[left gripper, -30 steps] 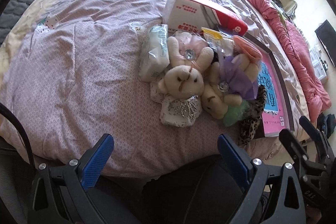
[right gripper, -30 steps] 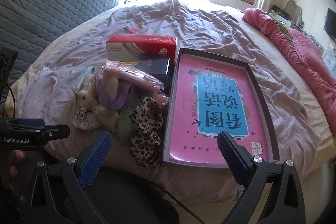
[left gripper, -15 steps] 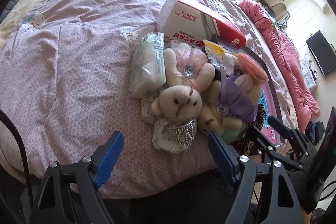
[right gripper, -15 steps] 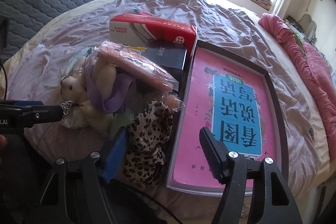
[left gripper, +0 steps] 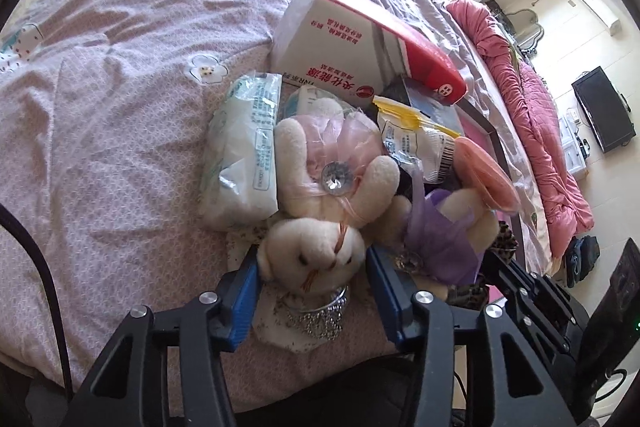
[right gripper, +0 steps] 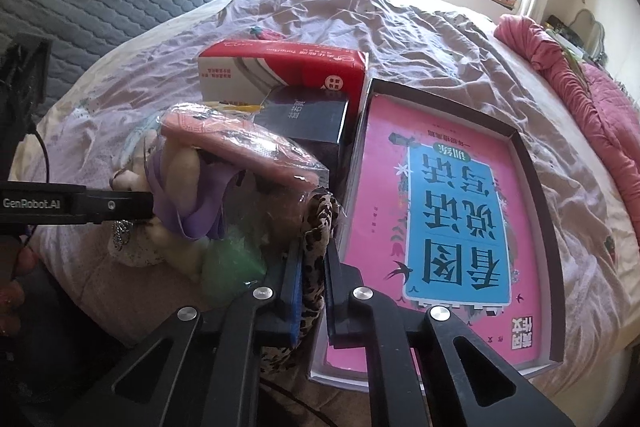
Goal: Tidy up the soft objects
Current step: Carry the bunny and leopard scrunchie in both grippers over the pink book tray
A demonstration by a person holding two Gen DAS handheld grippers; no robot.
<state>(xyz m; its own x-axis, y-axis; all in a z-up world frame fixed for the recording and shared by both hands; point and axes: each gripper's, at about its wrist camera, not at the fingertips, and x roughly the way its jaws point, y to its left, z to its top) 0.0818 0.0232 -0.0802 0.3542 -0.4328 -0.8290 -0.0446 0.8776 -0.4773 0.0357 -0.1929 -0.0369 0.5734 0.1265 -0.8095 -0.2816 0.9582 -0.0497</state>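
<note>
Left gripper [left gripper: 312,259]: has moved in from the bed's edge; its blue pads now sit on either side of the cream plush bunny's [left gripper: 316,255] head, touching or nearly touching it, jaws far narrower than a second ago.
Right gripper [right gripper: 312,267]: earlier wide apart above the bed, now clenched on the leopard-print cloth [right gripper: 316,227].
Bunny: lies on the lilac quilt [left gripper: 120,87], beside a tissue pack [left gripper: 244,151] and a purple-dressed plush [left gripper: 444,231].
Pink book tray [right gripper: 536,179]: unchanged, right of the cloth.
Red-and-white box [right gripper: 280,71]: unchanged behind the pile.
</note>
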